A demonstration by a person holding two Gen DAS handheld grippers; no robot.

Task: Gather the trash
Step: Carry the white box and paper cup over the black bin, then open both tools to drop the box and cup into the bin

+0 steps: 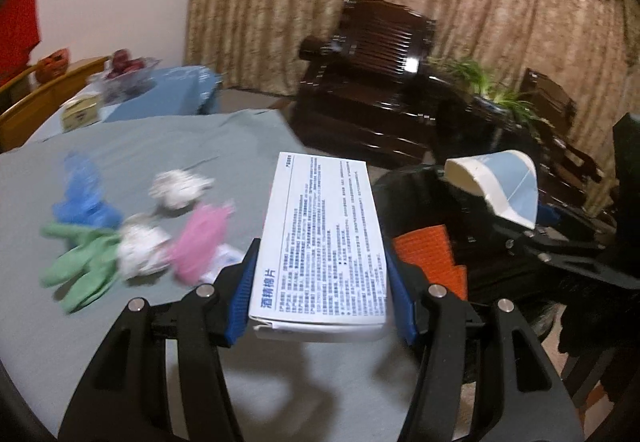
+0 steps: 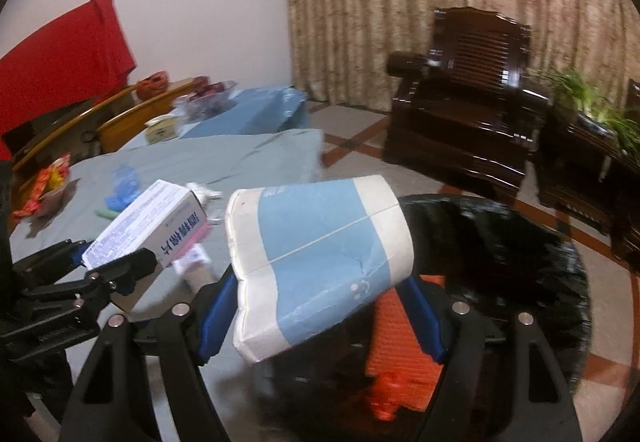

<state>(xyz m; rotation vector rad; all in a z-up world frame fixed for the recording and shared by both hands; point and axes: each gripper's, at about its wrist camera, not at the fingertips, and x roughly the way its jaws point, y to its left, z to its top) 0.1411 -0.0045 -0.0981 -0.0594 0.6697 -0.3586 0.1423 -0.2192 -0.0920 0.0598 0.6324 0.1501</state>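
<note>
Crushed blue-and-white paper cup [image 2: 320, 262] clamped sideways in the right gripper [image 2: 320, 316], up above the black trash bag [image 2: 500, 254]. White printed carton [image 1: 324, 242] pinched lengthwise in the left gripper [image 1: 320, 302], over the grey table's [image 1: 140, 145] edge. Both angled downward. Orange packaging [image 2: 404, 358] lying inside the bag. Gloves and crumpled tissues [image 1: 178, 187] scattered on the cloth.

The black-lined bin [image 2: 500, 242] gapes unobstructed; crumpled litter [image 1: 132, 238] crowds the table [image 1: 160, 137].
</note>
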